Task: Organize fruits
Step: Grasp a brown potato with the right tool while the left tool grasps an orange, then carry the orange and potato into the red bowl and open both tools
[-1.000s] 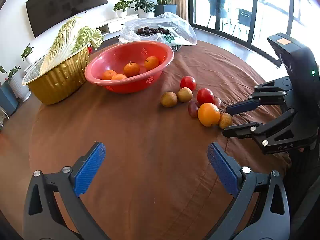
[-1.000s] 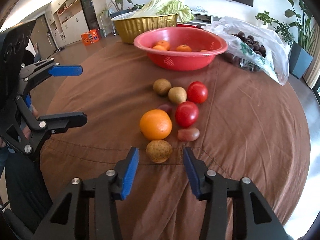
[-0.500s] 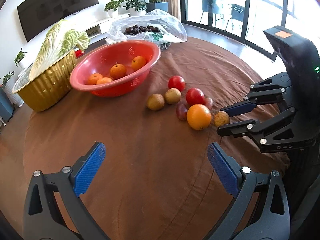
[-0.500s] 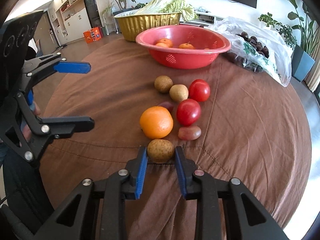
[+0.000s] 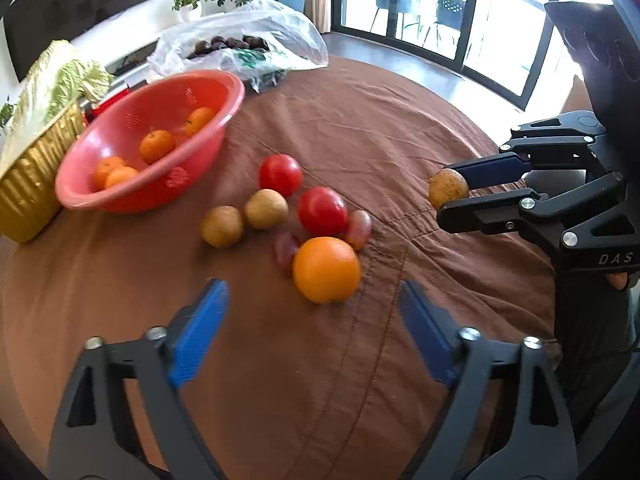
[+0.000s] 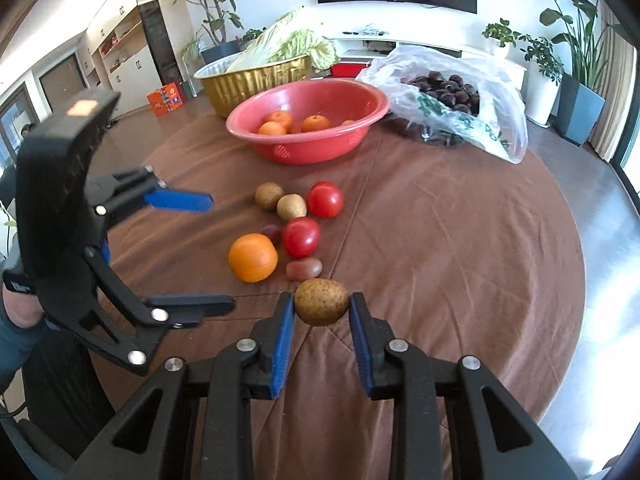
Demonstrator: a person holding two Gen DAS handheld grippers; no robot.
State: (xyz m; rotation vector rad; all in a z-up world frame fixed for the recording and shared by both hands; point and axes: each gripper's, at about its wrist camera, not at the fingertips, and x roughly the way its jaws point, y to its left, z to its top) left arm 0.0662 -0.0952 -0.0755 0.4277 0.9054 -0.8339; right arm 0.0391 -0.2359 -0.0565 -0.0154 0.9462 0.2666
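Note:
My right gripper (image 6: 321, 309) is shut on a small brown speckled fruit (image 6: 321, 301) and holds it above the brown tablecloth; it also shows in the left wrist view (image 5: 447, 189). My left gripper (image 5: 312, 320) is open and empty, just short of a large orange (image 5: 326, 269). Beyond the orange lie two red tomatoes (image 5: 322, 210), two small brown fruits (image 5: 265, 209) and two small reddish fruits (image 5: 359, 229). A red bowl (image 5: 100, 196) at the far left holds several small oranges (image 5: 157, 146).
A gold foil tray (image 5: 28, 184) with a cabbage (image 5: 60, 80) stands left of the bowl. A clear plastic bag (image 5: 280, 36) of dark chestnuts lies behind it. The round table's edge (image 6: 576, 320) curves at the right. Windows and plants stand beyond.
My right gripper closed on the brown speckled fruit and lifted it off the cloth. My left gripper moved forward toward the large orange.

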